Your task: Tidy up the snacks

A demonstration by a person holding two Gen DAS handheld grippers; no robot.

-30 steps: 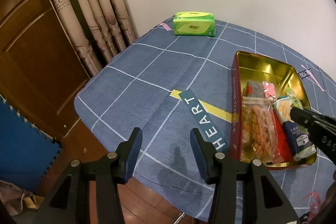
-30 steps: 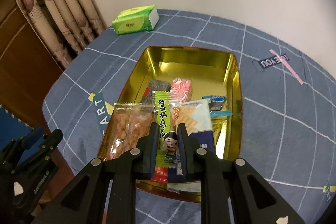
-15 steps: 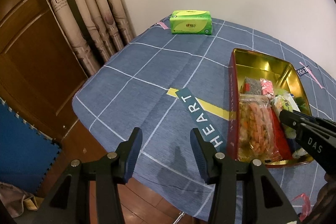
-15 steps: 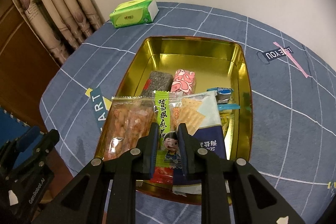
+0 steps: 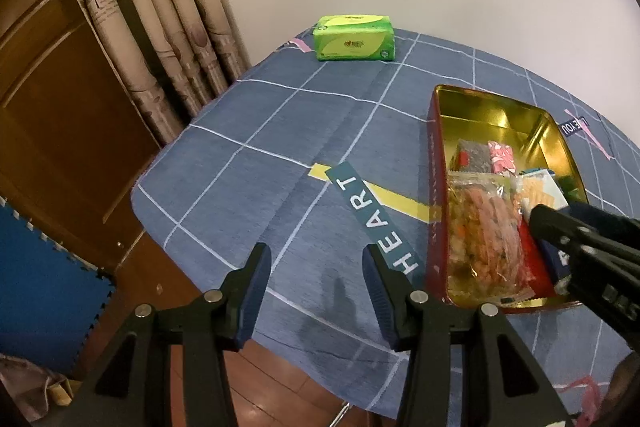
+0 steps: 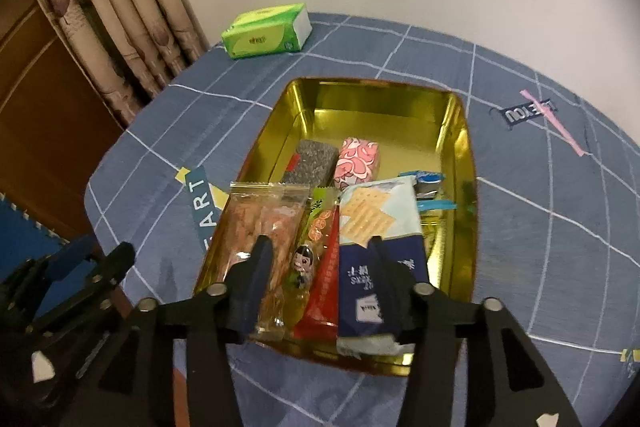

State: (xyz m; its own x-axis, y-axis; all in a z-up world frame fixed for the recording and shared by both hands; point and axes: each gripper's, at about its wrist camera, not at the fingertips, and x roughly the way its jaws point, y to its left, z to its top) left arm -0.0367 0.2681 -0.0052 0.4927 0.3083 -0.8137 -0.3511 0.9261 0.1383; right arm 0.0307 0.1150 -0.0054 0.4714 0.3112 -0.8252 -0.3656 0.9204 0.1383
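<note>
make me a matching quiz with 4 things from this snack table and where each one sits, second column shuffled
Things:
1. green tissue pack
2. pink patterned snack
3. cracker pack
4. clear bag of orange snacks

Places:
A. tin, near left side
B. tablecloth, far edge by the curtain
C. tin, middle, beside a grey snack
D. tin, near right side

Pairs: 1-B, 2-C, 3-D, 4-A

- Tin (image 6: 460, 155): shiny gold metal inside, glossy red outside.
- Snack bags (image 6: 272, 223) in the tin: glossy, crinkled plastic.
- Cloth (image 5: 280, 147) under the tin: matt woven fabric.
- Door (image 5: 60, 115) left of the tin: polished wood.
</note>
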